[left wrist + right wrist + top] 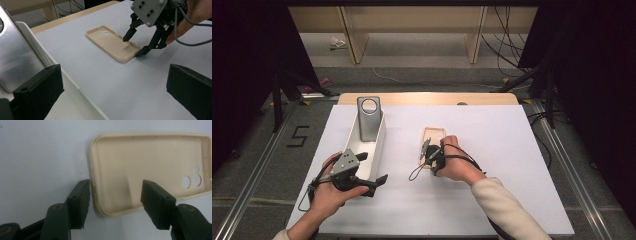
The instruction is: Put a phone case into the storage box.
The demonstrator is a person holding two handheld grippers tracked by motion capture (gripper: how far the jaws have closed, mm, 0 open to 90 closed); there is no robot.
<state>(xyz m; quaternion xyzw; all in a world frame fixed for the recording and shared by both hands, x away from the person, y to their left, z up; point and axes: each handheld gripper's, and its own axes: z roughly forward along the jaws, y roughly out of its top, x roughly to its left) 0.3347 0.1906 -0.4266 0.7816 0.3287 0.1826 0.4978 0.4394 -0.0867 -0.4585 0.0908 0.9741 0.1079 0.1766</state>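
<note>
right hand-held gripper (428,150): tilted down, jaws parted astride the near corner of the phone case (431,142), nothing clamped | left hand-held gripper (374,172): held level, jaws spread wide, astride the white tray (379,145) wall | phone case: laid flat, hollow up, on tabletop (492,165)

Table (492,200): white top, wood edge at far side.
Phone case (432,142): beige, flat on table, open side up; corner sits betw. right gripper (430,152) jaws.
Tray (379,145): white, long, on table, just beside left gripper (374,184); far end away from it.
</note>
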